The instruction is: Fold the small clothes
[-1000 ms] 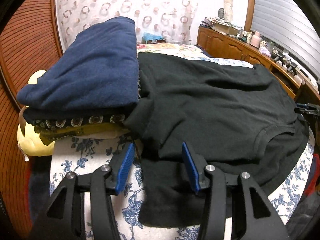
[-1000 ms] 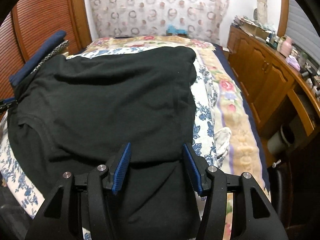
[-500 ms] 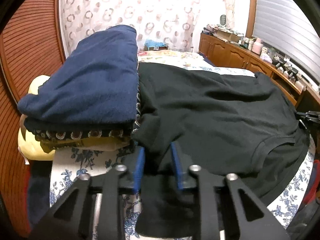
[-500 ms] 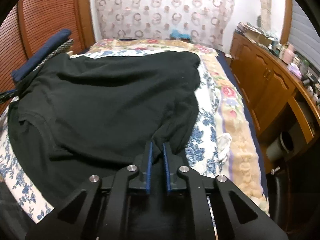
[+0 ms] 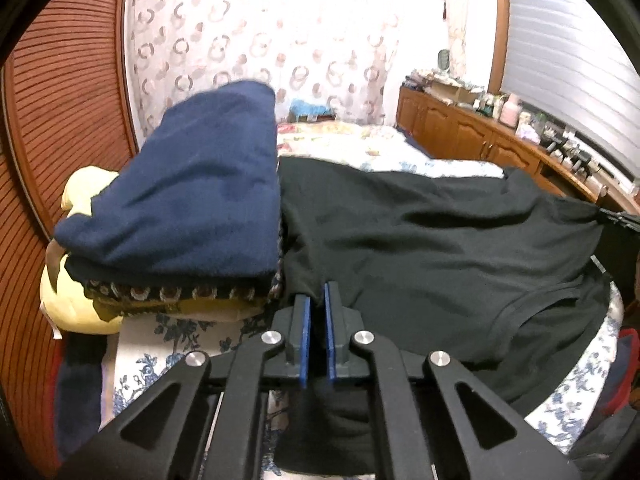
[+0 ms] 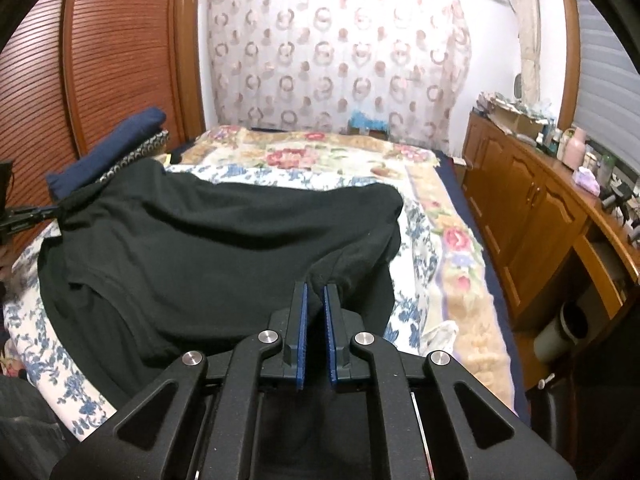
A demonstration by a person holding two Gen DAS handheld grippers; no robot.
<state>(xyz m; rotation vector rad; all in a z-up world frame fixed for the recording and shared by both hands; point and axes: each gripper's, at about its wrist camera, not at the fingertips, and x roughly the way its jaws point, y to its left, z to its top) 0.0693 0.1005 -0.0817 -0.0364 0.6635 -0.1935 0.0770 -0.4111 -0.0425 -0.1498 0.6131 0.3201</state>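
Shirt: black shirt (image 5: 440, 248) lies spread on the bed (image 6: 440, 240), with its near edge by the person.
Change: a second ago both tongs were wide open over the shirt's near edge; now both are squeezed shut on it.
Left tongs: the left gripper (image 5: 316, 320) pinches the shirt's near left corner, just beside the pile (image 5: 192, 208) of folded clothes.
Right tongs: the right gripper (image 6: 316, 312) pinches the near right corner, and the cloth bunches up into a little peak at the blue pads (image 6: 301, 336).
Lift: both corners now look pulled up a bit off the bed, and the cloth between them looks stretched.
Far view: in each camera the other tongs show small at the edge of the picture, holding the far corner.
Meaning: the grab seems done, so the shirt is ready to be lifted and folded over.
Next move: both hands would likely carry the near edge toward the far edge together, at the same height.
Care: the shirt touches the pile on the left, so a pull that way could drag the pile.
Task so far: this shirt is not folded yet; the pile beside it is already neat.
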